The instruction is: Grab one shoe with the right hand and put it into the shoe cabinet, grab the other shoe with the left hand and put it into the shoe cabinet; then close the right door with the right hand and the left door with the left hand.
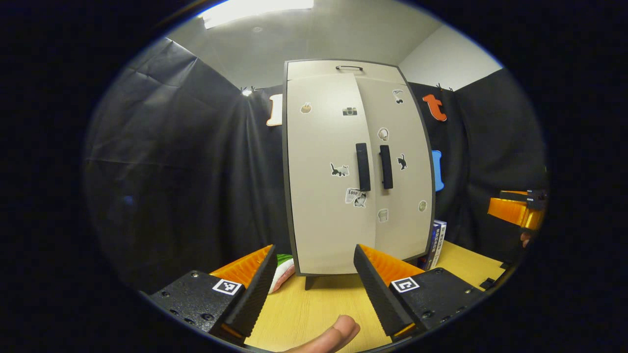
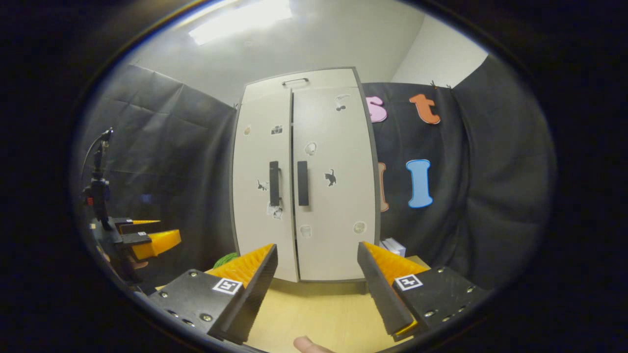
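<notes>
Left tongs (image 1: 312, 282) released, jaws spread wide with nothing between them, held low over the tabletop (image 1: 319, 304); right tongs (image 2: 318, 282) likewise released and empty, also low over the wood. Shoe cabinet (image 1: 343, 166) stands upright dead ahead of both, its long axis vertical, well apart from either pair of tongs. Both doors look shut or very nearly so: in the right gripper view the seam between left door (image 2: 262, 186) and right door (image 2: 336, 186) is a thin dark line; in the left gripper view the left door appears to sit slightly proud of the right one, so I cannot tell whether it is fully home. Two dark vertical handles (image 1: 363, 166) sit side by side at the seam. No shoe visible on the tabletop; judged stowed inside, though the closed fronts hide the interior. Left tongs face the left door more squarely, right tongs look straight at the seam, so each hand is nearer its own door; from the right gripper view the left tongs hang far off at the edge, away from the cabinet. Task reads as at or near its end; any remaining move would be a straight forward push on the left door. Small items: green-and-pink object (image 1: 283, 272) beside the cabinet foot, box (image 1: 436, 242) at its other side, a fingertip (image 1: 333, 336) at the bottom edge.
</notes>
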Action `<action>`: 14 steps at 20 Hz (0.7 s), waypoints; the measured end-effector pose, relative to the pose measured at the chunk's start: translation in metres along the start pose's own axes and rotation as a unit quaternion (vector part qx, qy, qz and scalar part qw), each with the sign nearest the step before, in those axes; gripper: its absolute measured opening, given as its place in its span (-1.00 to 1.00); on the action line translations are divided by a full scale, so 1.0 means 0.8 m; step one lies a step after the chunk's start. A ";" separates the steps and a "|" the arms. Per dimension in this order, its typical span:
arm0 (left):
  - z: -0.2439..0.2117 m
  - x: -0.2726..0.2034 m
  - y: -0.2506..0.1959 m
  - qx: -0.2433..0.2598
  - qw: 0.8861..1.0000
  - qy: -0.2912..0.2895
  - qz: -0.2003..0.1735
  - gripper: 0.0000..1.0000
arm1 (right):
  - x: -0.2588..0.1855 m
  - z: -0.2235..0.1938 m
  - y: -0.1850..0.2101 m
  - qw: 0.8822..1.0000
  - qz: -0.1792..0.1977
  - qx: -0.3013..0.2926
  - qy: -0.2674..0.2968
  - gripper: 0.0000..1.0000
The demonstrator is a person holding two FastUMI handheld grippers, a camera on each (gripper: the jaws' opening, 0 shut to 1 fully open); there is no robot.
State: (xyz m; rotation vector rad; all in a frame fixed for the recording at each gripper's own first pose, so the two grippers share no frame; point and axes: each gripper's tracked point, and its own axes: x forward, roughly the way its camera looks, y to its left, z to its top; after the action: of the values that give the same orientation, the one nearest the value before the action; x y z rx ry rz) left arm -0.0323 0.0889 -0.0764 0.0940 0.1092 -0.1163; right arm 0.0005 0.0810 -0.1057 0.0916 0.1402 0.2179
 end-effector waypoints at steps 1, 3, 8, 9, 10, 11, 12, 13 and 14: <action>-0.002 0.000 -0.001 0.000 1.000 -0.003 0.000 0.91 | 0.001 -0.005 0.001 1.000 -0.001 0.003 0.002 0.95; -0.003 0.003 -0.010 0.000 1.000 -0.007 -0.006 0.90 | 0.000 -0.016 0.002 1.000 0.000 0.002 0.010 0.95; -0.008 0.002 -0.017 -0.031 0.999 0.003 -0.014 0.90 | -0.008 -0.010 -0.002 1.000 0.013 0.012 -0.005 0.94; -0.011 0.001 -0.015 -0.030 0.999 0.007 -0.016 0.89 | -0.011 -0.009 -0.004 1.000 0.009 0.014 -0.007 0.94; -0.010 0.001 -0.014 -0.028 0.999 0.006 -0.014 0.89 | -0.014 -0.007 -0.005 1.000 0.007 0.011 -0.009 0.94; -0.007 0.000 -0.012 -0.028 1.000 0.003 -0.012 0.90 | -0.015 -0.007 -0.006 1.000 0.004 0.008 -0.011 0.94; -0.005 0.000 -0.013 -0.030 0.999 0.001 -0.011 0.90 | -0.017 -0.006 -0.008 1.000 0.001 0.006 -0.012 0.94; -0.003 -0.002 -0.015 -0.034 0.999 -0.002 -0.013 0.90 | -0.020 -0.006 -0.010 1.000 0.000 0.004 -0.011 0.94; -0.002 -0.002 -0.019 -0.035 0.999 -0.003 -0.017 0.96 | -0.021 -0.004 -0.009 1.000 0.001 0.002 -0.013 0.94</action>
State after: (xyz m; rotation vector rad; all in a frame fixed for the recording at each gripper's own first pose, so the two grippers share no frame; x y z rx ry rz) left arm -0.0358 0.0744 -0.0794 0.0226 0.1095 -0.1469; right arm -0.0144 0.0706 -0.1076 0.0980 0.1150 0.2192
